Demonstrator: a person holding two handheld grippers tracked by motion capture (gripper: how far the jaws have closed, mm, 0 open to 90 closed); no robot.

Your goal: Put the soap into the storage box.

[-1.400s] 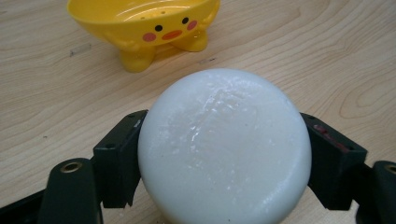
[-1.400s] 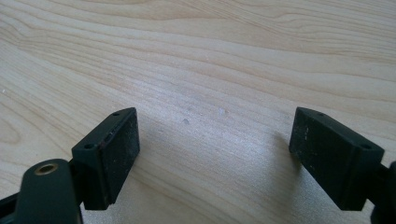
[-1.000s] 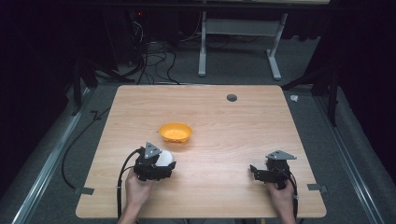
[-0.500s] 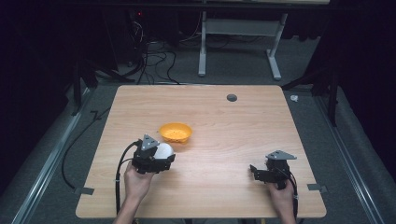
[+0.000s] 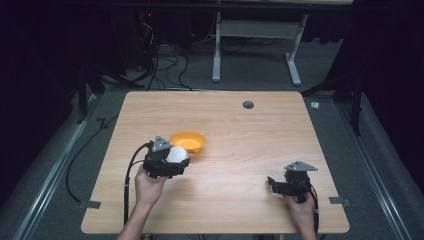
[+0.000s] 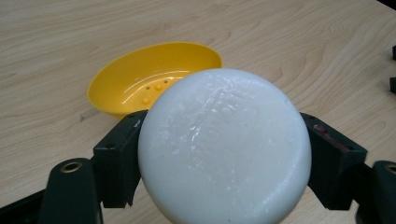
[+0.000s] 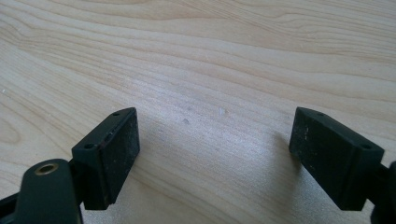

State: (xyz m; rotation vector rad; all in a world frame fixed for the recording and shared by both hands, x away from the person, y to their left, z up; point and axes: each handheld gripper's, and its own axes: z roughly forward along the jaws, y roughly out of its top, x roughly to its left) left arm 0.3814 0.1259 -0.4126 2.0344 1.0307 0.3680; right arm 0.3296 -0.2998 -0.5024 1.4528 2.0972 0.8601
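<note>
Your left gripper (image 5: 172, 160) has its jaws clamped on a white rounded object (image 5: 177, 154), one black pad pressed to each side of it. In the left gripper view that white object (image 6: 224, 147) looks like a smooth, slightly glossy puck or ball with faint surface marks, and it sits squarely between the pads (image 6: 119, 156). Whether it is a lid, a ball or something else, you cannot tell from here.

Take the yellow bowl (image 5: 188, 142) as your landmark. It stands on the wooden table (image 5: 240, 125), left of the table's middle. The white object is just beside the bowl, on the side nearest you, and overlaps its near rim in the high view; whether the two touch cannot be told. In the left gripper view the bowl (image 6: 154, 77) lies directly beyond the white object, open side up, with a few small raised dots on its inner floor.

Your left hand (image 5: 150, 185) grips the tool from behind, and its cable loops off toward the near left edge of the table.

Your right gripper (image 5: 272, 184) is well apart from the bowl, off to its right and nearer to you, close to the table's front edge. Its jaws stand wide apart with nothing between them; in the right gripper view only bare wood grain (image 7: 210, 70) lies between the two pads (image 7: 114, 154). Your right hand (image 5: 302, 210) holds it low over the tabletop.

A small dark round spot (image 5: 248, 104) marks the table far beyond the bowl, toward the back edge.
</note>
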